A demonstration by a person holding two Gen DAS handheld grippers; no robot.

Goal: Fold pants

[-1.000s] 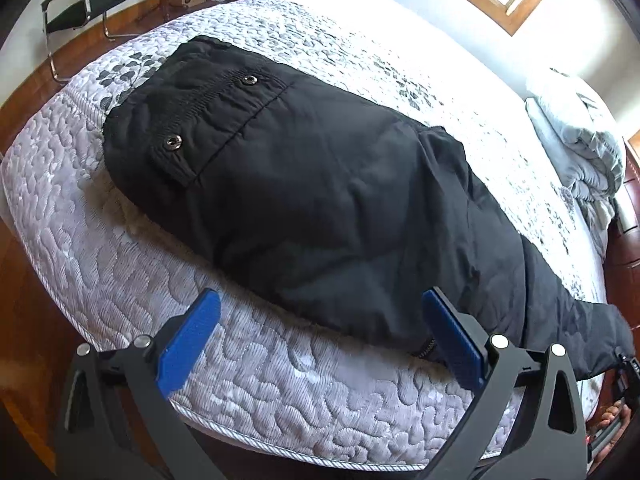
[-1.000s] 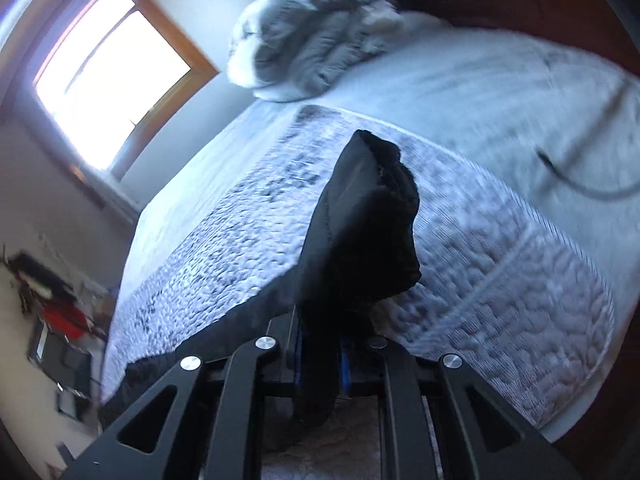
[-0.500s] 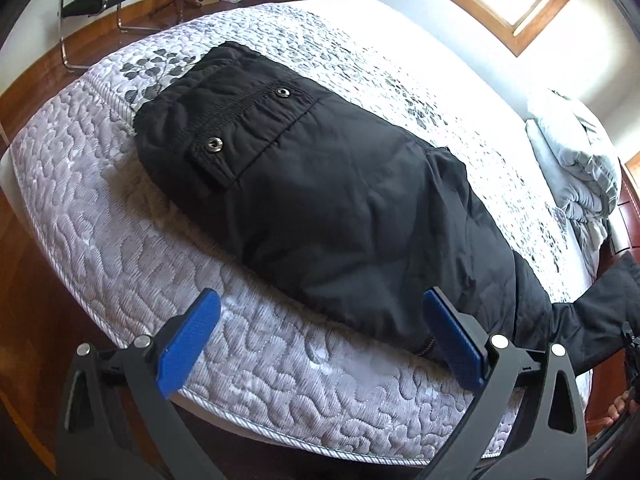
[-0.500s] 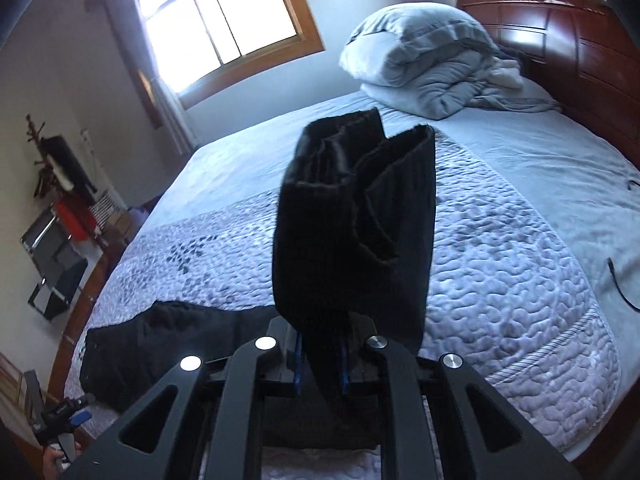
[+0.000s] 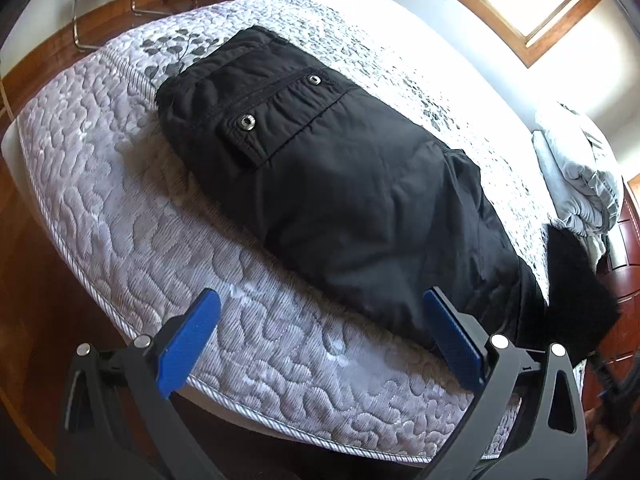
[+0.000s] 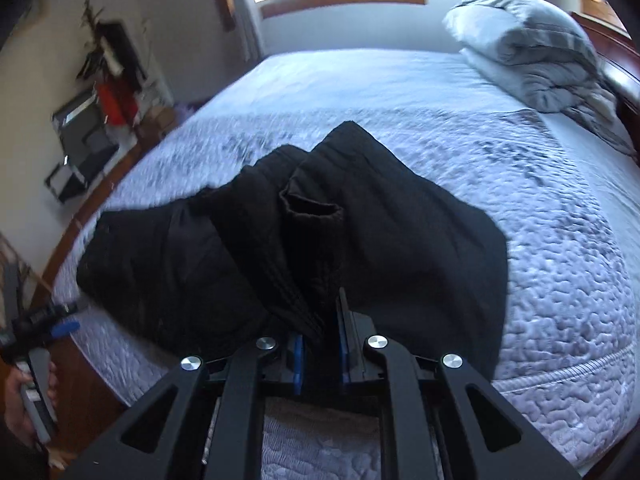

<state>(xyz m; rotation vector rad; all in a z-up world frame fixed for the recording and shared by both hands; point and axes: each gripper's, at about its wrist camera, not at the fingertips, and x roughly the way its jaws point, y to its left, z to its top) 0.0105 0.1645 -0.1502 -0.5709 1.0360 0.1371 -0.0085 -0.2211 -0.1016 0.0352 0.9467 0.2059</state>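
Right wrist view shows our right gripper clamped on the bunched leg ends of the black pants, the cloth rising straight out from between the blue pads at lower centre of the frame and spreading up and left across the bed. We see the cuff openings just above the jaws and the waist end lying toward the left edge, so the long axis runs from the jaws up and leftward.

In the left wrist view, our left gripper has its jaws spread wide with nothing between them, held at the bottom of the frame over the mattress edge. The pants fill the centre, waistband and snap-buttoned pocket flap at upper left, legs trailing to lower right; the right pad sits just beside the fabric's near edge, the left pad well apart from it.

We judge the fold turns on carrying the held leg ends along that axis toward the waistband. The right gripper already has them; the left is nearer the waist and could pin it.
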